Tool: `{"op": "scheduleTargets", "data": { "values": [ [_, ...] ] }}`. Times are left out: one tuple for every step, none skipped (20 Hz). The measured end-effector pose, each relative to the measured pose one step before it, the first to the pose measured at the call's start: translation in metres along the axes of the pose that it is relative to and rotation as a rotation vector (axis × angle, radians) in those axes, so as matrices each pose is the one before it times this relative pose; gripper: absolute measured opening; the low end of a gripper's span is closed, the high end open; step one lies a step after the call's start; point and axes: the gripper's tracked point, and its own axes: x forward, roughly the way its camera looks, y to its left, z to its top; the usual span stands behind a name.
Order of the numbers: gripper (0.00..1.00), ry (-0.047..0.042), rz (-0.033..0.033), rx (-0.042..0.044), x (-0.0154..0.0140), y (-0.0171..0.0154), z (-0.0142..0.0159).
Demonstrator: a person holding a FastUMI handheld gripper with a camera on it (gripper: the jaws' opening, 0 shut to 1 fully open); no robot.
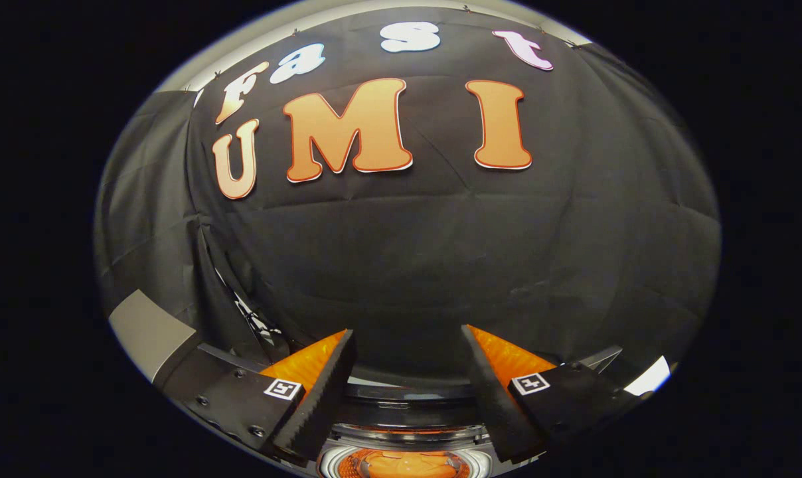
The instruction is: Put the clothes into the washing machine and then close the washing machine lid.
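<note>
My gripper [407, 332] is open, its two fingers spread wide with nothing between them, and it faces the booth's black cloth wall. Below and between the fingers lies the washing machine [407, 406], of which a curved rim and a glossy round part show. Something orange [407, 465] reflects or lies in the round part at the very bottom; I cannot tell whether it is clothing. I cannot tell how the machine's lid stands.
A grey flat panel [150, 332] stands at the left beside the left finger. A bright white patch [650, 377] shows at the right past the right finger. The black cloth hangs in folds close ahead.
</note>
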Motion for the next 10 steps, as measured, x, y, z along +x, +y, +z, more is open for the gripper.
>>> {"op": "scheduleTargets", "data": {
  "values": [
    [0.99, -0.00075, 0.00134, 0.00042, -0.00192, 0.00039, -0.0006],
    [0.99, -0.0016, 0.00103, 0.00088, -0.00334, -0.00035, -0.00143],
    [0.99, -0.00172, 0.00143, -0.00138, -0.00337, 0.00045, -0.00142],
    [0.99, -0.00209, 0.00165, -0.00092, -0.0058, -0.00001, -0.0011],
    [0.99, -0.00257, 0.00176, -0.00124, -0.00463, 0.00022, -0.00033],
    [0.99, -0.00037, 0.00148, -0.00229, -0.00456, 0.00039, -0.00253],
    [0.99, -0.00118, 0.00087, -0.00111, -0.0046, 0.00023, -0.00176],
    [0.99, 0.00083, 0.00115, -0.00147, -0.00588, 0.00093, -0.00202],
    [0.99, -0.00089, 0.00083, -0.00139, -0.0058, 0.00084, -0.002],
    [0.99, 0.0011, 0.00001, -0.00064, -0.00539, 0.00025, -0.00328]
  ]
}}
